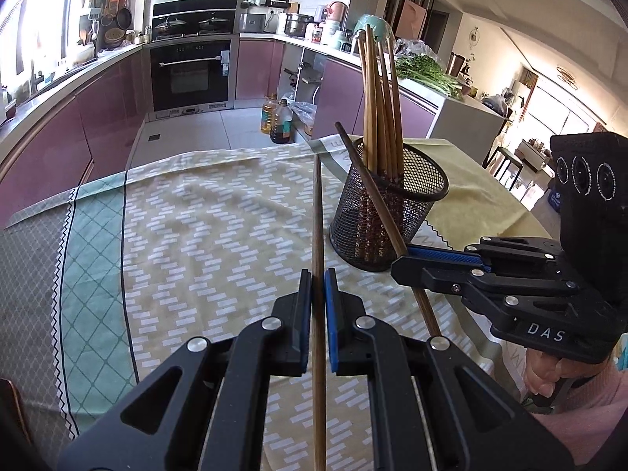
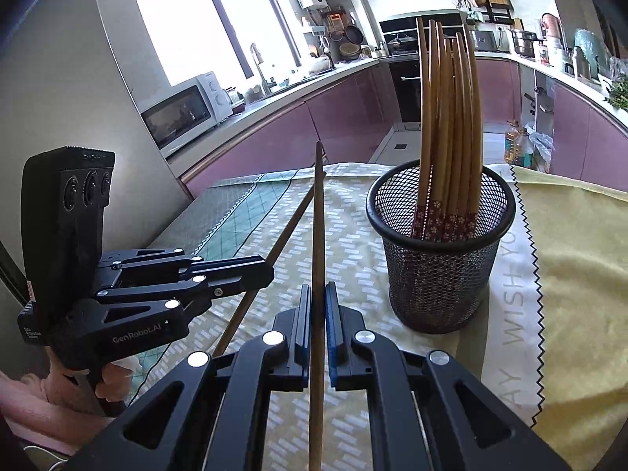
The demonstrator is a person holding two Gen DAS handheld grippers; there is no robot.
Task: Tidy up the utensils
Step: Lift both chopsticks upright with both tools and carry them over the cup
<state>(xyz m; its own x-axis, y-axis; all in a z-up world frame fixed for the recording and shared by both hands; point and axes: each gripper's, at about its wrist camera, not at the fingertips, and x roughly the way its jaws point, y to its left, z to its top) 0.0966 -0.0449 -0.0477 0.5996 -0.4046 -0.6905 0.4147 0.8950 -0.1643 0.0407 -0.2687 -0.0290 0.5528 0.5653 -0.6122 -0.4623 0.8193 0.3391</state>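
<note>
Left black two-finger gripper with blue pads [image 1: 318, 274]: jaws narrow, clamped on a long thin brown wooden chopstick [image 1: 318, 212]. In the left wrist view this stick running straight between the pads, its far end reaching forward over the patterned yellow-and-white tablecloth [image 1: 204, 235], its near end passing back under the gripper body. Same gripper seen from the side in the right wrist view [image 2: 269, 272], the stick [image 2: 290, 227] crossing its tip on a slant.

Right black two-finger gripper with blue pads [image 2: 318, 292]: also drawn narrow, pressing on a second thin brown wooden chopstick [image 2: 317, 227]. Stick lying along the middle line between the pads, far end pointing up and forward toward the kitchen. In the left wrist view this gripper [image 1: 404, 255] coming in from the right, its stick [image 1: 373, 192] leaning across the front of the basket.

Round black wire-mesh holder [image 2: 439, 267] standing upright on the cloth, to the right of the right gripper and just beside it, not touched by the pads. In the left wrist view the holder [image 1: 388, 204] ahead and to the right of the left gripper. Inside, a bundle of upright wooden chopsticks with red flowered ends [image 2: 447, 125], leaning together.

Both held sticks outside the holder, above the cloth
</note>
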